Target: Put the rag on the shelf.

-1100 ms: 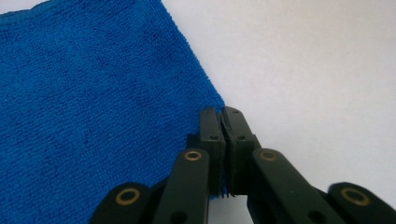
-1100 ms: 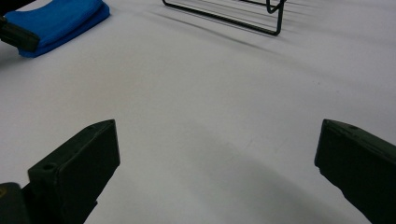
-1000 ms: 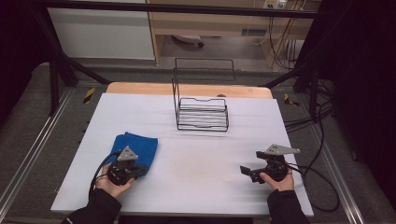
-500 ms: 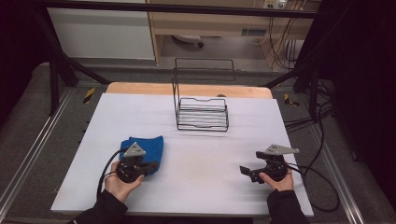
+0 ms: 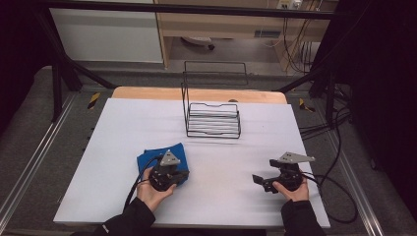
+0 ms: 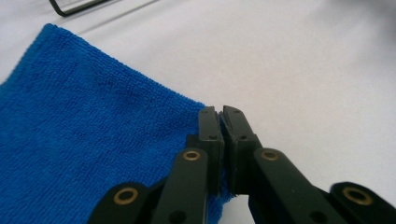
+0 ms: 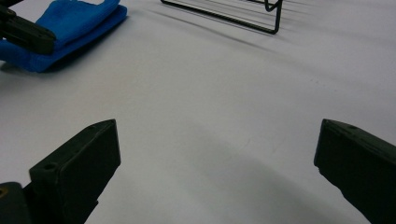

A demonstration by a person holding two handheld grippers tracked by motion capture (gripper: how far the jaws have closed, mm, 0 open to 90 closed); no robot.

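Folded blue microfibre cloth (image 6: 79, 140), at seven o'clock on the white table (image 5: 118, 128), is pinched at its edge by the clenched left gripper (image 6: 220, 122). Right gripper (image 7: 217, 163) is held spread, idle. Likely next: cloth lifted or dragged.

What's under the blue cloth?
The cloth lies flat on the white table; anything beneath is covered. The left tool pinches its edge.

Worktop: white sheet (image 5: 147, 123) before me, wooden edge (image 5: 147, 92) behind.
Floor: grey carpet (image 5: 29, 128).
Back: white panel (image 5: 105, 34), wooden shelving (image 5: 221, 22).
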